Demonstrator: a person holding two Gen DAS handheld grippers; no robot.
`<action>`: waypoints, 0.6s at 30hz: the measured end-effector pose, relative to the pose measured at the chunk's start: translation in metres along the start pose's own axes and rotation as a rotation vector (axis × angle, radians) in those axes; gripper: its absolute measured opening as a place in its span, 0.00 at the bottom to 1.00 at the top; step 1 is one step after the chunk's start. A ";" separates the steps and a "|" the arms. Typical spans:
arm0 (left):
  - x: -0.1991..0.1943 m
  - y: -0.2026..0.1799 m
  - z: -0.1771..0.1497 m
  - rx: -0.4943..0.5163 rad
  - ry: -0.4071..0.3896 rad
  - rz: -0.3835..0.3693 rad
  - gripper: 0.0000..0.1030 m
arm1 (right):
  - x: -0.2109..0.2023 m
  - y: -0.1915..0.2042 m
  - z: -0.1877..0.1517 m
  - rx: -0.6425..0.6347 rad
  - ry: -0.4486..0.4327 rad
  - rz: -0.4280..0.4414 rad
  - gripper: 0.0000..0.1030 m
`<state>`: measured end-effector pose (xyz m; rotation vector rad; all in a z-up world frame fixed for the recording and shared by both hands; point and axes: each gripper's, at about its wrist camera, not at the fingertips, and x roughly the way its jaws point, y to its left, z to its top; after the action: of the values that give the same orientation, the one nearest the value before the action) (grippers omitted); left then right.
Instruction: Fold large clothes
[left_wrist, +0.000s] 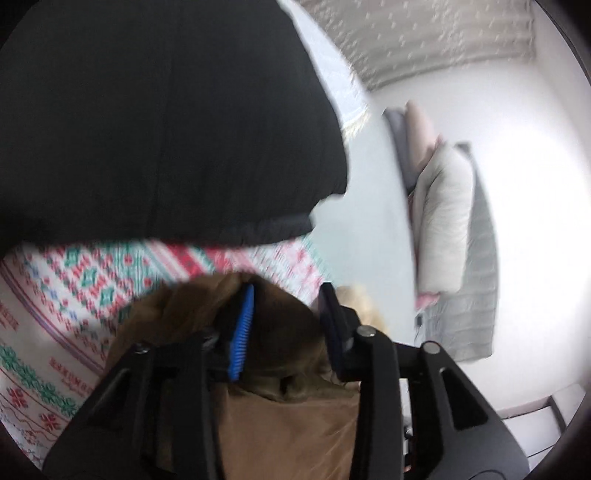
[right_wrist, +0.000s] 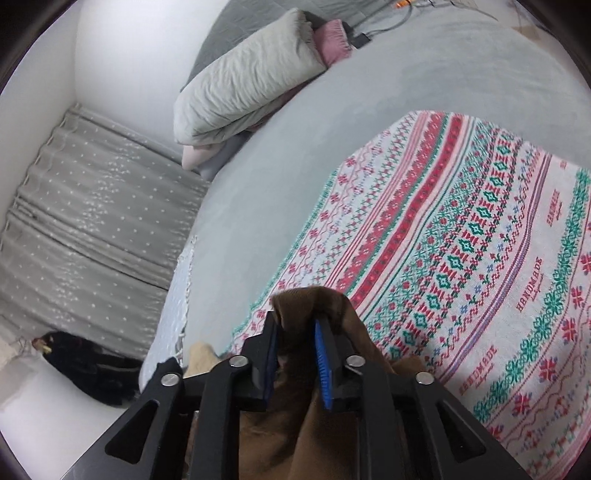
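A brown garment (left_wrist: 280, 373) is bunched between the jaws of my left gripper (left_wrist: 286, 295), which is shut on it above the patterned blanket (left_wrist: 74, 288). The left wrist view is blurred by motion. My right gripper (right_wrist: 297, 321) is shut on another part of the same brown garment (right_wrist: 314, 424), whose cloth hangs down below the jaws, over the patterned blanket (right_wrist: 461, 240). A large black cloth (left_wrist: 166, 122) fills the upper left of the left wrist view; what it is cannot be told.
The blanket lies on a grey bed (right_wrist: 369, 122). A folded pale quilt (right_wrist: 243, 81) and a pink cushion (right_wrist: 334, 40) sit at the bed's far end. A grey curtain (right_wrist: 92, 206) hangs at left; a black item (right_wrist: 88, 365) lies on the floor.
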<state>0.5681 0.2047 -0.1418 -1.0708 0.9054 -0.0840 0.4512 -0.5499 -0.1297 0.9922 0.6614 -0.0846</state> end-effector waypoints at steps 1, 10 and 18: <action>-0.010 -0.001 0.003 -0.004 -0.035 -0.009 0.44 | -0.004 -0.005 0.005 0.014 -0.026 0.002 0.20; -0.025 -0.053 -0.037 0.610 -0.112 0.268 0.66 | -0.007 0.025 -0.007 -0.446 0.082 -0.124 0.46; 0.025 -0.022 -0.071 0.630 0.015 0.414 0.21 | 0.015 0.026 -0.044 -0.650 0.170 -0.187 0.37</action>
<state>0.5438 0.1308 -0.1514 -0.2903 1.0066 -0.0280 0.4517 -0.4968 -0.1348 0.3123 0.8643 0.0521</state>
